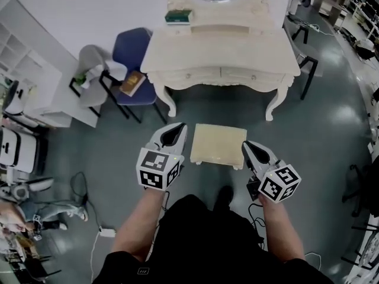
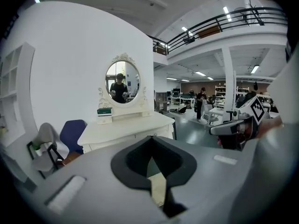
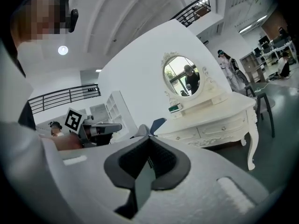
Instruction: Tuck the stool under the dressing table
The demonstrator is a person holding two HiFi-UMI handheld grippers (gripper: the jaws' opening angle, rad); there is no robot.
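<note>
The cream stool [image 1: 218,145] stands on the grey floor just in front of the white dressing table [image 1: 222,55], outside the table's legs. My left gripper [image 1: 176,132] is shut and empty at the stool's left edge. At its right edge my right gripper [image 1: 249,148] is likewise shut with nothing in it. Whether either one touches the stool I cannot tell. In the left gripper view a strip of the stool top [image 2: 159,188] shows through the jaw notch, with the dressing table [image 2: 126,129] and its oval mirror [image 2: 122,81] beyond.
A blue chair [image 1: 135,58] with a book [image 1: 131,83] and a grey chair [image 1: 93,64] stand left of the table. White shelving [image 1: 29,81] lines the far left. A dark stool [image 1: 308,70] stands at the table's right. Cables [image 1: 106,232] lie on the floor by my left side.
</note>
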